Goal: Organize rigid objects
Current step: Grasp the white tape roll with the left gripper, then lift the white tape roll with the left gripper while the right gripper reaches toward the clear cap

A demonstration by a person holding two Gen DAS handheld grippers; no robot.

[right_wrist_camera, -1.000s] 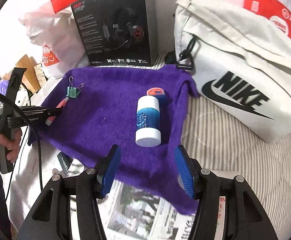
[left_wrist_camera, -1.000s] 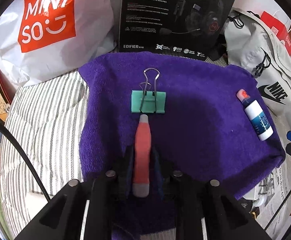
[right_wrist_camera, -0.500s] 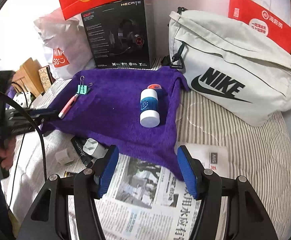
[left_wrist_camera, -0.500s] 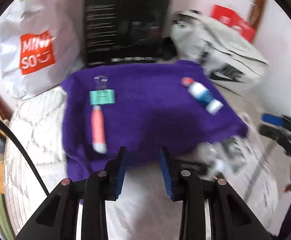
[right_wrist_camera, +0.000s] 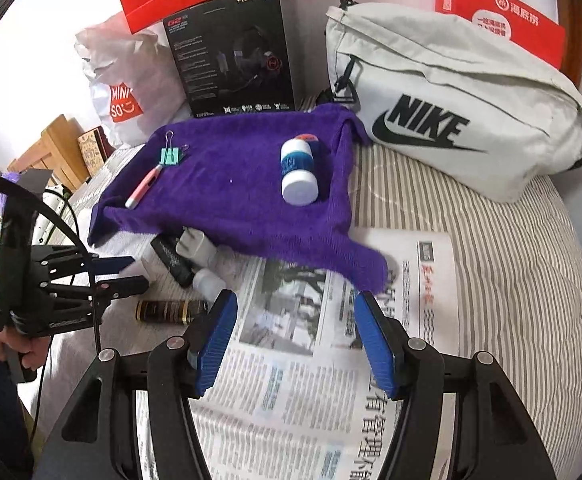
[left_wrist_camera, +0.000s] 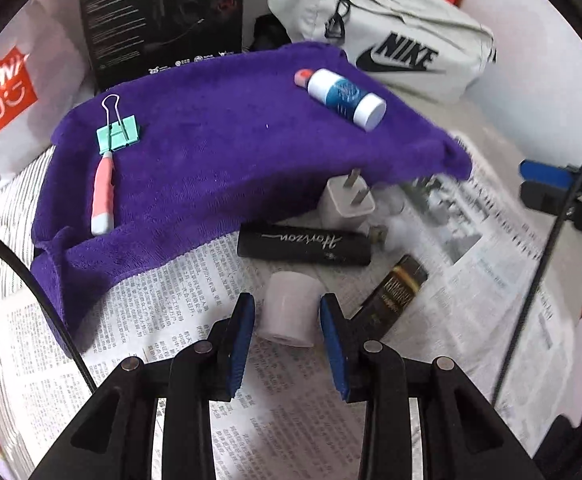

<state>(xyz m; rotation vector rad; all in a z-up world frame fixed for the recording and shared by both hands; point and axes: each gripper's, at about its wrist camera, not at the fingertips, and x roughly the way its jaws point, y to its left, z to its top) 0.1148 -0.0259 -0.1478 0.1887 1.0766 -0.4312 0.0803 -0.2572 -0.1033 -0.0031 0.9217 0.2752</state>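
Observation:
My left gripper [left_wrist_camera: 287, 314] is open, its blue pads on either side of a small white cylinder [left_wrist_camera: 289, 308] that lies on the newspaper [left_wrist_camera: 163, 304]. Just beyond lie a black tube [left_wrist_camera: 305, 245], a white plug adapter [left_wrist_camera: 347, 204] and a dark gold-lettered tube [left_wrist_camera: 395, 296]. On the purple towel [left_wrist_camera: 219, 152] lie a pink pen [left_wrist_camera: 103, 196], a green binder clip [left_wrist_camera: 118, 134] and a blue-white bottle [left_wrist_camera: 345, 98]. My right gripper [right_wrist_camera: 295, 336] is open and empty over the newspaper [right_wrist_camera: 303, 376], in front of the towel [right_wrist_camera: 231, 200].
A black headset box [right_wrist_camera: 235, 56], a white Miniso bag [right_wrist_camera: 123, 80] and a white Nike bag [right_wrist_camera: 451, 104] stand behind the towel. The striped bed cover [right_wrist_camera: 511, 240] extends to the right. The left gripper shows at the left of the right wrist view [right_wrist_camera: 127, 274].
My left gripper let go of the pink pen on the towel, drew back and swung right to the white cylinder. My right gripper drew back from the blue-white bottle.

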